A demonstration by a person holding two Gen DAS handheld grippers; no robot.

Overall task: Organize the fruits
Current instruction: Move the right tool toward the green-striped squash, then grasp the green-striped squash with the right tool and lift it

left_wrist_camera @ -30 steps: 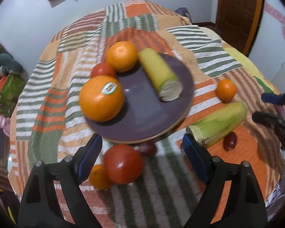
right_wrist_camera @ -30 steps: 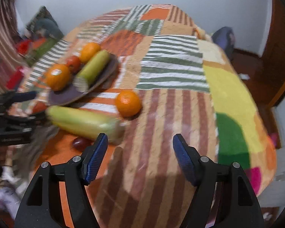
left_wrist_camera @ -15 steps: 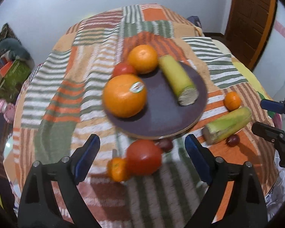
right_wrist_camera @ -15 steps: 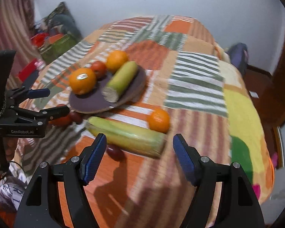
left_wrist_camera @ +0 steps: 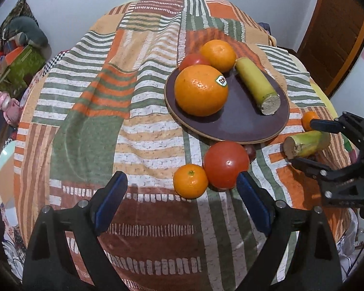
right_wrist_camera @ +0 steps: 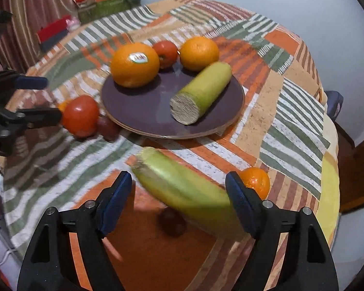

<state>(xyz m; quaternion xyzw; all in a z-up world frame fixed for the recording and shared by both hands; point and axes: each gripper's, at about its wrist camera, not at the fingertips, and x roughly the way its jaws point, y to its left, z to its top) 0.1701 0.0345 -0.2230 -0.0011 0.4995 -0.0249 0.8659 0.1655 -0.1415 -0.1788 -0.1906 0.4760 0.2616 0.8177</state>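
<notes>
left wrist view: left gripper [left_wrist_camera: 182, 194] gapes wide just short of the plate [left_wrist_camera: 242, 126]; right gripper [right_wrist_camera: 179, 201] spread around the corn [right_wrist_camera: 182, 184] near it.

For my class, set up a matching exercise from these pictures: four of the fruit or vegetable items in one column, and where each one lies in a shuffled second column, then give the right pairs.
Items
1. stickered orange
2. large tomato
3. green stalk piece
4. small dark fruit

Places
A. on the cloth, between the right gripper's open jaws
B. on the purple plate
C. on the cloth, touching the small orange near the left gripper
D. on the cloth, near the right gripper, beside the stalk

Pairs: 1-B, 2-C, 3-A, 4-D
</notes>
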